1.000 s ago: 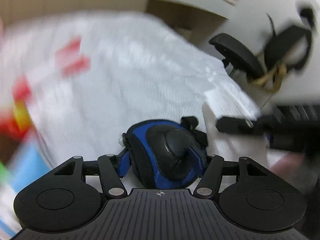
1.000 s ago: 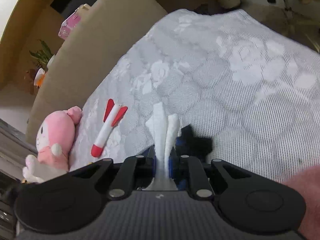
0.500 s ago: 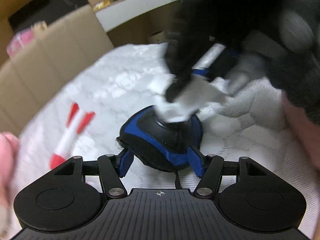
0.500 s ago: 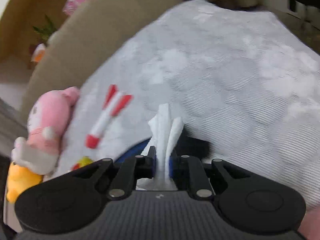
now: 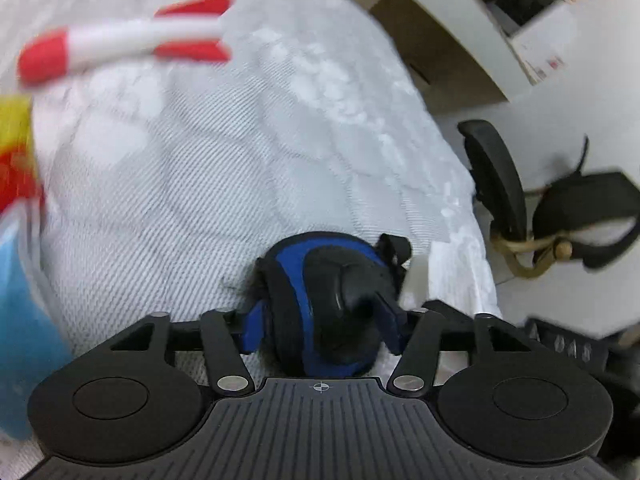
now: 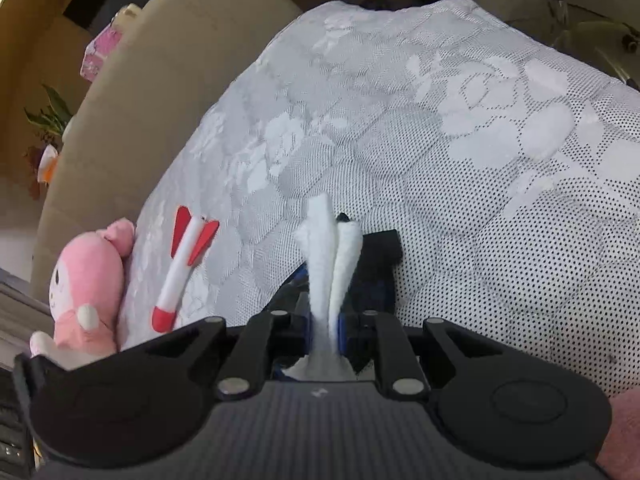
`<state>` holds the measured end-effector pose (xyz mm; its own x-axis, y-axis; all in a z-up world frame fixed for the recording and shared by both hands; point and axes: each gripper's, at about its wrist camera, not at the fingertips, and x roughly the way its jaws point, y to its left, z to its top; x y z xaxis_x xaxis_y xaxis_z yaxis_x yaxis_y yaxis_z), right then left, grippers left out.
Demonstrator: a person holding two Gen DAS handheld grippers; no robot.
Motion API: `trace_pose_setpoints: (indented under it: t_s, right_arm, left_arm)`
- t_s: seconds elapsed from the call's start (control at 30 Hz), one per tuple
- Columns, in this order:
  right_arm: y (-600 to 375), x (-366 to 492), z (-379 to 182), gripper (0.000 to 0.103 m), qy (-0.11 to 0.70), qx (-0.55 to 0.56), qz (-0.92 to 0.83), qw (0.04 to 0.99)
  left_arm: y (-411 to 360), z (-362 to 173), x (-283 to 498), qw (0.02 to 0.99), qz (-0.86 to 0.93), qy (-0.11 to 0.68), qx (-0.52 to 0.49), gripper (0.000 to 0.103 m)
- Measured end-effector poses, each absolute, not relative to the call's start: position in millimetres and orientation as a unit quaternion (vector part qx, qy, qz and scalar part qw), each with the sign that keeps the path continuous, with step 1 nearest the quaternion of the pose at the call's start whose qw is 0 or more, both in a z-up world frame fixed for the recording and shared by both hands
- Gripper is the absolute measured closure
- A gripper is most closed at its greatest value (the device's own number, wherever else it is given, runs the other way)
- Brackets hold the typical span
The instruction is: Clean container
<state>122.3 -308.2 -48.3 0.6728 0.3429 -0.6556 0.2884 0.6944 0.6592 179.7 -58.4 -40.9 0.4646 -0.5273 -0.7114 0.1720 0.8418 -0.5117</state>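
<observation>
A rounded blue-and-black padded case (image 5: 320, 280) sits between the blue fingers (image 5: 252, 328) of my left gripper (image 5: 320, 322), just above the white quilted bed cover (image 5: 200, 200). The jaws are closing and press on both of its sides. My right gripper (image 6: 325, 320) is shut on a folded white cloth (image 6: 326, 248) that sticks up past its fingertips. Behind the cloth shows a black strap of the case (image 6: 380, 248). In the left wrist view a white corner of the cloth (image 5: 416, 276) shows at the case's right edge.
A red-and-white toy rocket (image 6: 180, 268) and a pink plush toy (image 6: 88, 288) lie on the cover at the left, by the beige headboard (image 6: 160, 60). A yellow-and-red toy (image 5: 12, 140) and a blue thing (image 5: 20, 320) are blurred. A black office chair (image 5: 496, 184) stands off the bed.
The left view has rolled and swung, so the rocket now lies across the top left. The cloth that pressed on the case's top has come off to its right side.
</observation>
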Motion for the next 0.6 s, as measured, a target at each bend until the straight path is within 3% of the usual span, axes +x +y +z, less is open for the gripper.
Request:
trace_pose_setpoints:
  t_s: [0.03, 0.1, 0.23, 0.27, 0.33, 0.37, 0.4, 0.47, 0.6]
  right_arm:
    - [-309.1, 122.2, -48.0, 0.087, 0.401, 0.392, 0.014, 0.828]
    - [-309.4, 122.9, -47.7, 0.087, 0.396, 0.393, 0.014, 0.83]
    - [-307.2, 121.1, -43.3, 0.087, 0.386, 0.385, 0.01, 0.839]
    - [-307.3, 120.5, -42.2, 0.087, 0.384, 0.381, 0.004, 0.841]
    - [-310.0, 120.0, -41.7, 0.087, 0.38, 0.382, -0.007, 0.842]
    - [-312.1, 119.7, -42.4, 0.087, 0.379, 0.388, -0.009, 0.84]
    - [-314.6, 119.3, -43.1, 0.087, 0.378, 0.395, -0.012, 0.837]
    - [-319.9, 118.4, -45.0, 0.087, 0.375, 0.408, -0.014, 0.832]
    - [-328.6, 118.8, -48.7, 0.087, 0.372, 0.427, -0.026, 0.824]
  left_arm:
    - [-61.4, -33.2, 175.7, 0.848, -0.216, 0.455, -0.162, 0.057]
    - [-63.8, -15.9, 164.0, 0.883, -0.209, 0.412, -0.079, 0.079]
    - [-73.2, 5.5, 144.0, 0.907, -0.224, 0.346, 0.09, 0.078]
    - [-75.5, 4.7, 143.1, 0.9, -0.232, 0.352, 0.106, 0.074]
    - [-71.5, -1.4, 147.7, 0.89, -0.233, 0.384, 0.082, 0.052]
    - [-67.4, -5.6, 151.4, 0.888, -0.224, 0.398, 0.054, 0.031]
    - [-63.8, -10.0, 156.2, 0.885, -0.218, 0.411, 0.023, 0.019]
    - [-53.3, -21.1, 168.4, 0.865, -0.221, 0.446, -0.069, 0.009]
    - [-59.9, -54.2, 201.4, 0.78, -0.227, 0.539, -0.223, 0.0]
